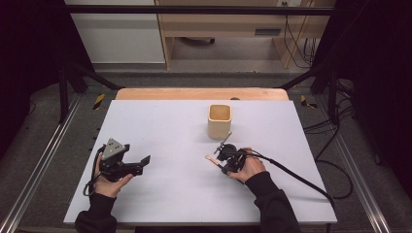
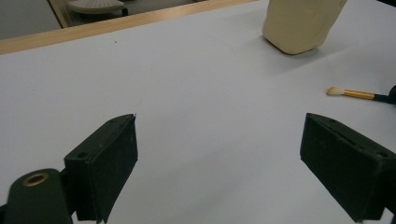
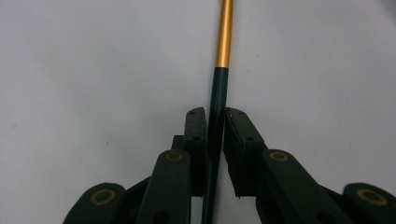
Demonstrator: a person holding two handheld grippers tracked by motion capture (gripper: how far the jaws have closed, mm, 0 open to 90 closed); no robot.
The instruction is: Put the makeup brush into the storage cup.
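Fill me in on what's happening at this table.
A person works two hand-held tools over a white table. The right claw is shut on the dark handle of a small makeup brush, which lies low over the table with its pale tip pointing away. The left claw is open and holds nothing. A tan square cup stands upright farther back.

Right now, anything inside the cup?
From the high view the wooden cup stands upright and open; its inner walls look bare. The floor of it is hidden by the rim, so can't confirm empty.
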